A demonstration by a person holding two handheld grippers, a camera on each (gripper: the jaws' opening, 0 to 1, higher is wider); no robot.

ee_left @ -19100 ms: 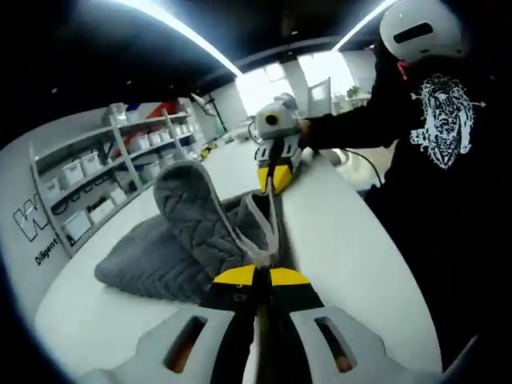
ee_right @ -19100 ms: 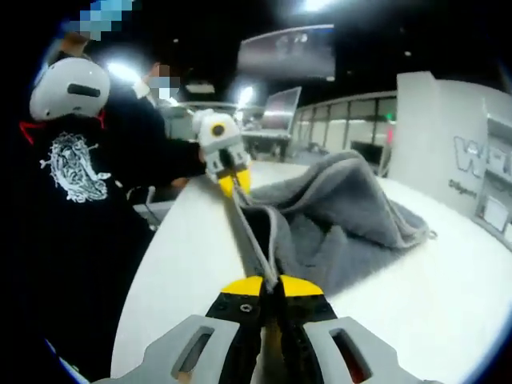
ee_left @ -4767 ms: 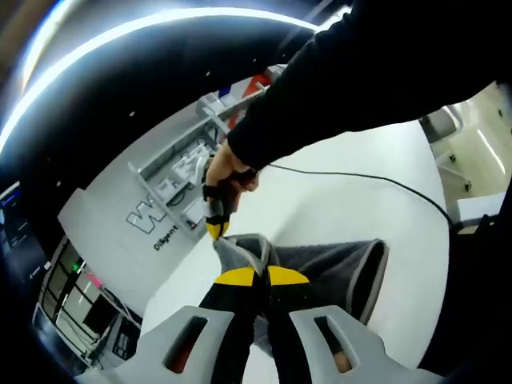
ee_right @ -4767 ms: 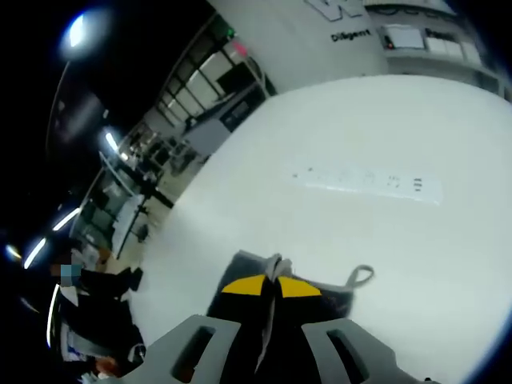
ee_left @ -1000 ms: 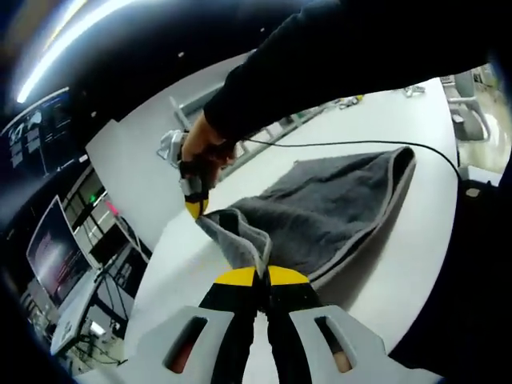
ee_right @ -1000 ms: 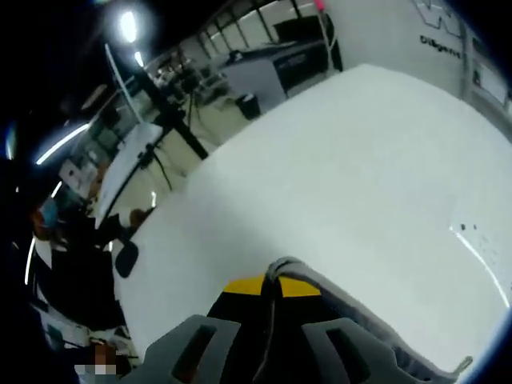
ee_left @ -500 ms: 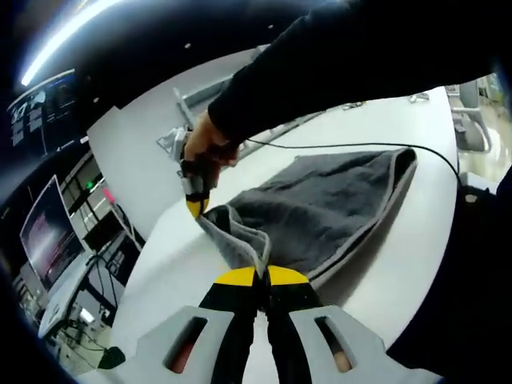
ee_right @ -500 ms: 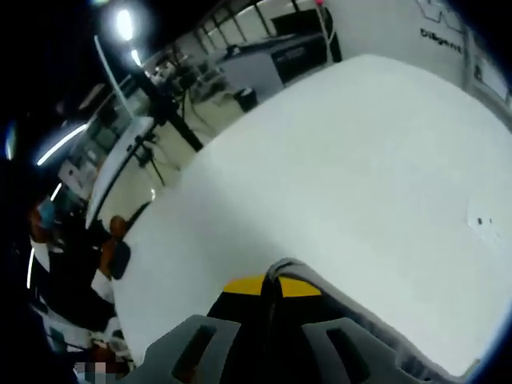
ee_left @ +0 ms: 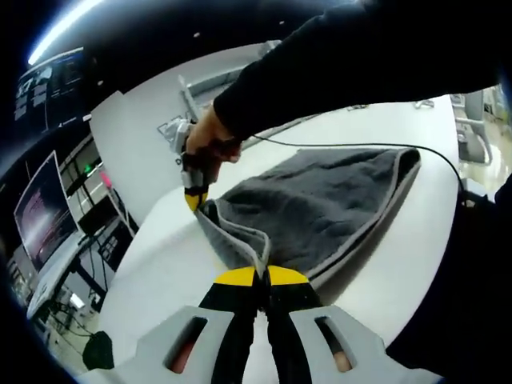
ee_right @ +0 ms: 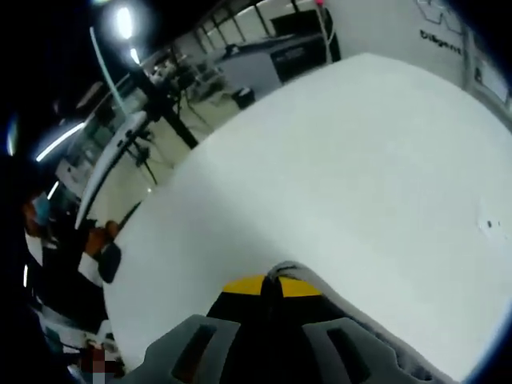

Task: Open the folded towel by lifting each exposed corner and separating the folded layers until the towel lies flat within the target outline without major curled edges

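Both grippers' jaws pinched tight on the towel (ee_left: 320,208) hem: left gripper (ee_left: 256,280) near, right gripper (ee_left: 194,198) across. Towel lies draped on tabletop (ee_left: 168,264), edge bunched btwn them. Risk: uneven pull leaves that hem curled.

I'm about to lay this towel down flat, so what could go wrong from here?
The towel lies close to the table edge nearest the person, so it could slide or drape off. Both the left gripper and the right gripper pinch thin hem corners that might slip. The slack edge sagging between them may curl when lowered.
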